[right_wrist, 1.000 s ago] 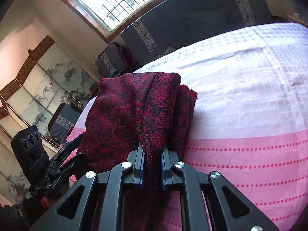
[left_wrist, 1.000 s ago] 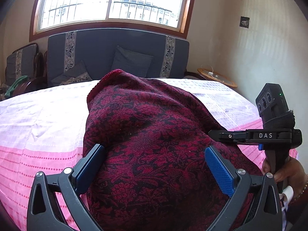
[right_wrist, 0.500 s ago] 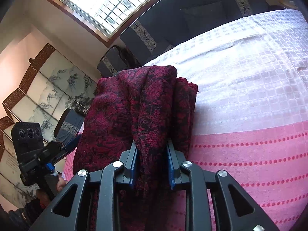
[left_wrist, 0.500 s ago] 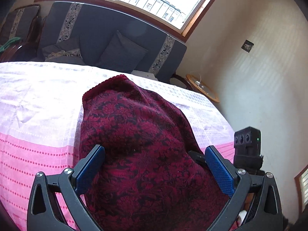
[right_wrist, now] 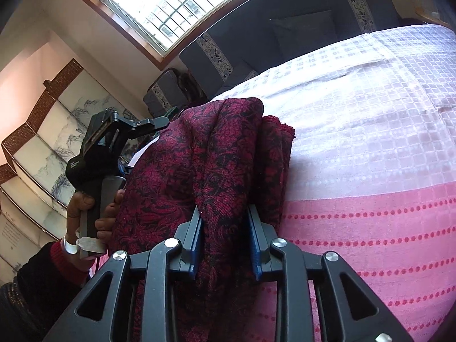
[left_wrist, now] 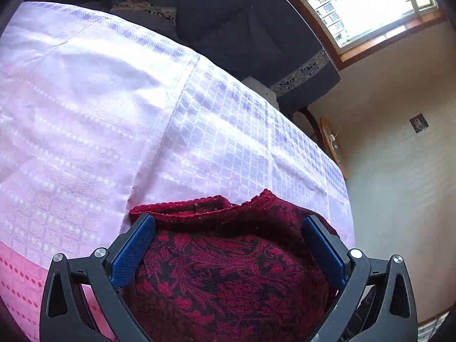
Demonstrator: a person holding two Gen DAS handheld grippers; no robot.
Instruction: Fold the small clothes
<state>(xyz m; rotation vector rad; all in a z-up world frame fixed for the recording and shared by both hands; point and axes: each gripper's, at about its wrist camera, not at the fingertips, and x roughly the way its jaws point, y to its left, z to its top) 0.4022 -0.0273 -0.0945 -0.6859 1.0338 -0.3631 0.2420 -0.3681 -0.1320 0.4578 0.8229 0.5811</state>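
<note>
- One pink-and-white bedspread [left_wrist: 119, 119] covers the bed and carries everything else.
- Dark red patterned garment [right_wrist: 216, 154] lies bunched on the bedspread's near pink part, running between both tools.
- Left gripper [left_wrist: 228, 245] stands wide open, cloth lying between its blue pads.
- Right gripper [right_wrist: 225, 222] has just been opening; a cloth ridge sits between its slightly parted jaws.
- Left hand [right_wrist: 85, 211] grasps its tool's handle.

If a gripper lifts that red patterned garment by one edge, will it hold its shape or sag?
Probably sag: the garment already drapes in soft folds between the right gripper's pads. It looks fairly thick and woven, so likely grippy rather than slippery. Its layers may slide apart on the bedsheet.
</note>
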